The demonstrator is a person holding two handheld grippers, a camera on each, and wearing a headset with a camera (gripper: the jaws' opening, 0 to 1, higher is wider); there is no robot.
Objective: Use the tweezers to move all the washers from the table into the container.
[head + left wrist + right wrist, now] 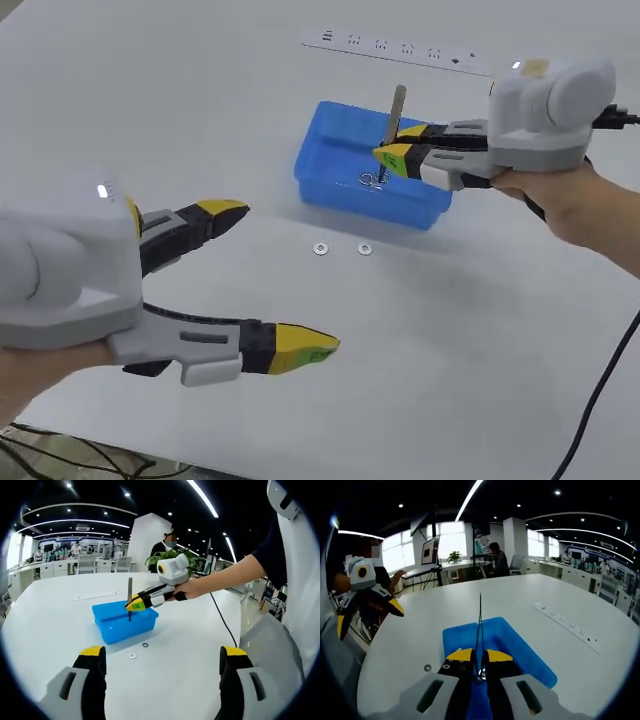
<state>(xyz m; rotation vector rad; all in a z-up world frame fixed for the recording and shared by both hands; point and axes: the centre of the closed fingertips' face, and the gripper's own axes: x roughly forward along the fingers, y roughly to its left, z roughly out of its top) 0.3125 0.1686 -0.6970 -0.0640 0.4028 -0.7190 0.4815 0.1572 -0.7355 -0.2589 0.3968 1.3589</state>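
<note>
My right gripper (pixel 396 156) is shut on a pair of metal tweezers (pixel 397 108), which stand nearly upright with their tips down inside the blue container (pixel 330 150). A few washers (pixel 371 180) lie in the container under the tips. Two washers (pixel 320 248) (pixel 365 248) lie on the white table just in front of it. In the right gripper view the tweezers (pixel 480 622) rise from the shut jaws (pixel 480 655) over the container (pixel 525 655). My left gripper (pixel 270 280) hovers open and holds nothing near the table's front left, also in its own view (pixel 162 655).
A white power strip (pixel 400 48) lies at the back of the table (pixel 200 100). A black cable (pixel 600 390) runs down the right side. In the left gripper view, the container (pixel 115 625) and two washers (pixel 145 644) sit ahead. People and desks stand far behind.
</note>
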